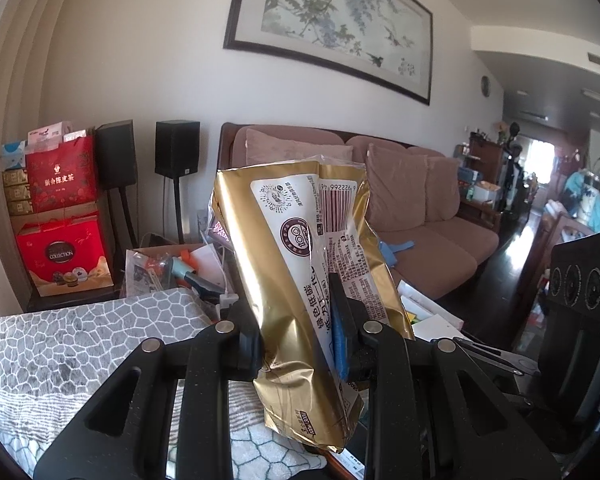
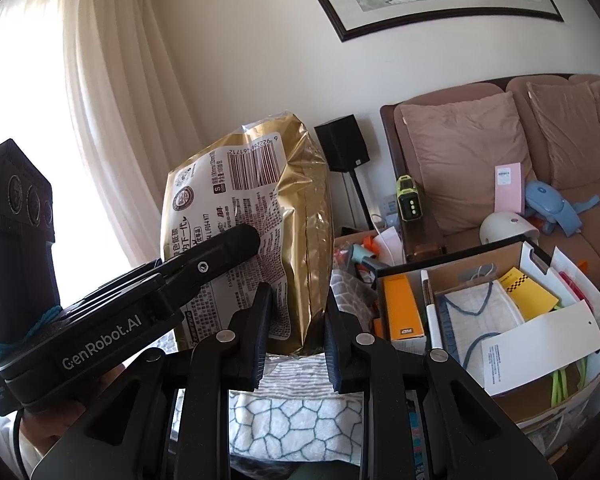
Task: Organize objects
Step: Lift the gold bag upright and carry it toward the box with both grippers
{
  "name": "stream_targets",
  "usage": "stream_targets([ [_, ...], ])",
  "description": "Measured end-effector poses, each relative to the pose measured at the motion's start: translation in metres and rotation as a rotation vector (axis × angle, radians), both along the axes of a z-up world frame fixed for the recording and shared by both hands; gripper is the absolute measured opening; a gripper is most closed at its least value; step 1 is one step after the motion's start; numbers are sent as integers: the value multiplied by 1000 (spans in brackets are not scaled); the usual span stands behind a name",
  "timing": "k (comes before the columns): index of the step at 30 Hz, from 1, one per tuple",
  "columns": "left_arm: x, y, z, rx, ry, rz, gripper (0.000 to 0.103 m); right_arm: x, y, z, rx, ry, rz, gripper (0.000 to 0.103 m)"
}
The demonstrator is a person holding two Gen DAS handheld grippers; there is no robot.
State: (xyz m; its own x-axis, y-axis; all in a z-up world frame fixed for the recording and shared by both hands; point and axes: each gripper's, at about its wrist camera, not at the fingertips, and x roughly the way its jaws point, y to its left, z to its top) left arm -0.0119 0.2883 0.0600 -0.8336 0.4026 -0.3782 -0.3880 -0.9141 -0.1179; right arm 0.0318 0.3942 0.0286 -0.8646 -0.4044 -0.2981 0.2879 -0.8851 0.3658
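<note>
A gold foil package (image 1: pixel 296 280) with a white label and barcode is held upright in the air. My left gripper (image 1: pixel 300 320) is shut on its lower half. In the right wrist view the same package (image 2: pixel 260 220) stands in front, with the left gripper (image 2: pixel 204 268) clamped on it from the left. My right gripper (image 2: pixel 298 320) has its pads (image 2: pixel 332 340) on either side of the package's lower edge, close to the foil; I cannot tell if they press it. The right gripper's body (image 1: pixel 580 300) shows at the right of the left wrist view.
A patterned grey-white cloth (image 1: pixel 80 344) lies below. An open cardboard box (image 2: pixel 500 312) holds masks, papers and small boxes at the right. A pink sofa (image 1: pixel 420 216) with cushions, black speakers (image 1: pixel 177 148), red gift bags (image 1: pixel 60 184) and clutter stand behind.
</note>
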Motion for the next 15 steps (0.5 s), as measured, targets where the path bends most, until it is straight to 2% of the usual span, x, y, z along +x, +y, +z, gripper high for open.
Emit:
stream_targets([
  [15,-5,21,4,-15,14,-38,24,6,18,5,-15,3,-42,23],
])
